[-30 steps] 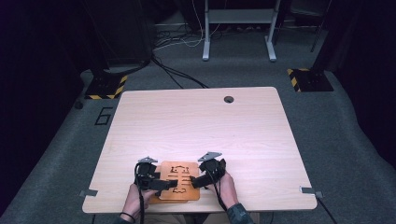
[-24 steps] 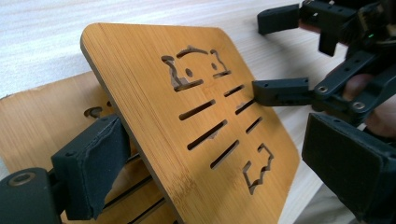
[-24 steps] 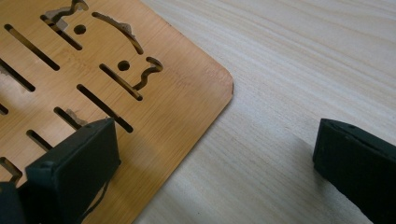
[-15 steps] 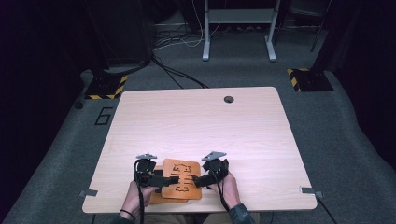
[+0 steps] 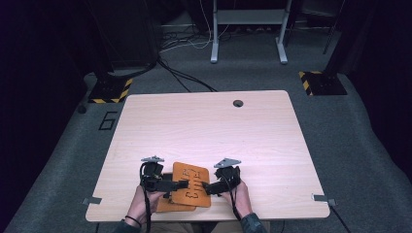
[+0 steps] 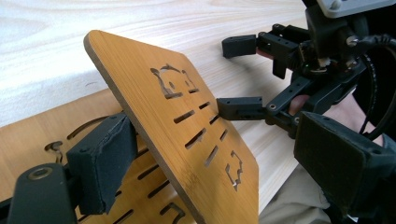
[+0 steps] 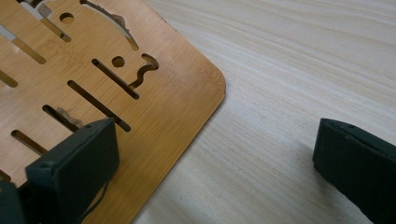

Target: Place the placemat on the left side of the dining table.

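2 bamboo boards lie at the near edge of the table (image 5: pixel 204 121), between 2 hand-held grippers. the upper board (image 5: pixel 190 184) is tilted, one edge raised off the lower board (image 5: pixel 163 204), which lies flat beneath it. both are thin, flat, honey-coloured wood with rounded corners, a fine straight grain and cut-through shapes: rows of narrow slots, small round holes and curly outlines. in the left gripper view the upper board (image 6: pixel 187 140) stands slanted between the 2 black padded jaws of the left gripper (image 6: pixel 233 168), which sit wide apart, one pad just behind the board; whether it touches is unclear. the right gripper (image 5: pixel 214 186) is also spread apart: in its own view one foam pad rests over the slotted board (image 7: pixel 70 84) and the other hangs above bare tabletop (image 7: pixel 299 70), pale wood-grain laminate with 1 round cable hole (image 5: pixel 237 103).
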The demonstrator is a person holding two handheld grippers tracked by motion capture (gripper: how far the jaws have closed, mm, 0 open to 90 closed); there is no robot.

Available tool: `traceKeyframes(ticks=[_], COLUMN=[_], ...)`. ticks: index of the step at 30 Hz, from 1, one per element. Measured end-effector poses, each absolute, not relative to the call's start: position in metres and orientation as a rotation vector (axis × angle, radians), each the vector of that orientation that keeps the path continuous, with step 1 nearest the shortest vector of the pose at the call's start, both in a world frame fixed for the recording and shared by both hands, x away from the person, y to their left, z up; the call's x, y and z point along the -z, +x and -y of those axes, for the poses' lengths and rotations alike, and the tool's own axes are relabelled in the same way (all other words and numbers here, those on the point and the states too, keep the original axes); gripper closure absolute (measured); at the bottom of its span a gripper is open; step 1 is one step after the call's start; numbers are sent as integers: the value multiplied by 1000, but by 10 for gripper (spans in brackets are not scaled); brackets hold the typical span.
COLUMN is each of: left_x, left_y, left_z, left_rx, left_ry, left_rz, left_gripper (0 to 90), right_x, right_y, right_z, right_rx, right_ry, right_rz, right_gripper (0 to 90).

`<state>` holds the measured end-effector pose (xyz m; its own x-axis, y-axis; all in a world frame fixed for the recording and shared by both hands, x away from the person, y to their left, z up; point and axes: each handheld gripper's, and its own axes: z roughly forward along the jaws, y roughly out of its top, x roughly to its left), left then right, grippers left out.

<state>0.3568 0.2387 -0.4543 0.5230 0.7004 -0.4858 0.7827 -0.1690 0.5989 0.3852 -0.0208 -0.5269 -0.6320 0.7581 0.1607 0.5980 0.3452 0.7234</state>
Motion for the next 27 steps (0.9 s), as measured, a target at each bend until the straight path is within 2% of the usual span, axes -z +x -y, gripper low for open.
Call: traceKeyframes(ticks=[9, 27], left_x=[443, 426], left_y=[356, 366], left_z=[-226, -210], left_rx=[124, 131], left_ry=[1936, 1958], left_rz=[-1195, -1231], left_gripper=[140, 280], right_x=[528, 529], right_y=[385, 383], right_z=[25, 31], right_rx=[-1192, -1228], right_ry=[1253, 1291], right_rz=[-2388, -2350], right_gripper=[0, 0])
